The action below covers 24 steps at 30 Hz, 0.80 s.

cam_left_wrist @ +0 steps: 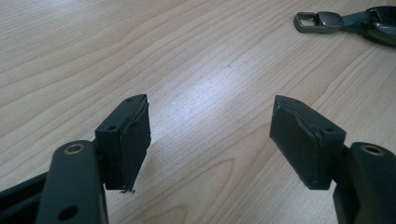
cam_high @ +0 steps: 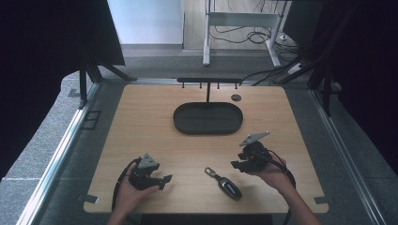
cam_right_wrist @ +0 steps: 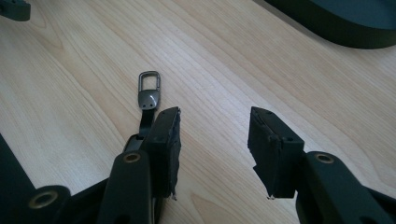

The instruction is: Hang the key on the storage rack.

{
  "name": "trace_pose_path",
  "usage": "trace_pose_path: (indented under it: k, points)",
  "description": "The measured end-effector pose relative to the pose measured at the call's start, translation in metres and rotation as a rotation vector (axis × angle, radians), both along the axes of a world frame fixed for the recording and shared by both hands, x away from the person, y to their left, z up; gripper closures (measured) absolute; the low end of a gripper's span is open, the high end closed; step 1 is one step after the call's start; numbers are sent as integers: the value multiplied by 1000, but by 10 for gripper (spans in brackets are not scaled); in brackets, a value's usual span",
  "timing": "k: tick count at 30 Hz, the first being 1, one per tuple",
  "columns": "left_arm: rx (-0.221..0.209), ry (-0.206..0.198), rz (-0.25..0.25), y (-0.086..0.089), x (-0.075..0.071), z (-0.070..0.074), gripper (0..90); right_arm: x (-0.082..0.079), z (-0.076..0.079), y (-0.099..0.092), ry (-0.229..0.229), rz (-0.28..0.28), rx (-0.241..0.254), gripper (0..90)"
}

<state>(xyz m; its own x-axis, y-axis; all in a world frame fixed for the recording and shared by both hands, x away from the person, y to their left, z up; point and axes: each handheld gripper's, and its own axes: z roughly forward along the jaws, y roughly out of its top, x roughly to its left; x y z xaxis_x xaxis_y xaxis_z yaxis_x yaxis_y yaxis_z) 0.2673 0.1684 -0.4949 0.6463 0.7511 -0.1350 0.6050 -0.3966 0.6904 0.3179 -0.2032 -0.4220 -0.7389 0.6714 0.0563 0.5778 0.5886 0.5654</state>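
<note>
A: Where was the car key (cam_high: 225, 184)?

B: Flat on the bench (cam_high: 141, 122), near the front edge, between the two hands. Its long axis ran on a slant: metal clip (cam_high: 210, 172) toward the far left, black fob body toward the near right.

A: And which tool sat closer?

B: The right tool (cam_high: 240, 164), by my reading. It hung just beside the key, up and to its right, while the left tool (cam_high: 164, 180) stood well apart on the other side. In the right gripper view the clip (cam_right_wrist: 149, 91) poked out past the left-hand jaw (the fob body itself was hidden behind that jaw).

A: Jaws?

B: Both tools spread, nothing between the pads. The right tool's gap lay beside the key, not over it, so I judged it needed a shift toward the strap first.

A: Anything beyond?

B: A dark oval tray (cam_high: 208, 118) farther back, with a hook rack (cam_high: 209, 80) behind it.
</note>
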Motion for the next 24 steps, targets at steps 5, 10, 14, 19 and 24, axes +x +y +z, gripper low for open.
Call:
trace_pose_path:
  k: [5,10,14,19,24]
  points:
    - [1,0,0,0,0,0,296,-1,-7,10,12,20,-6,539]
    - [1,1,-5,-1,0,0,296,-1,-11,19,23,43,-20,538]
    - [5,4,-7,-2,0,-1,296,0,-13,24,30,50,-29,538]
    - [12,11,-15,-4,1,-3,295,1,-17,31,45,69,-41,537]
    - [9,10,-18,-5,0,-3,295,0,-23,39,59,89,-61,537]
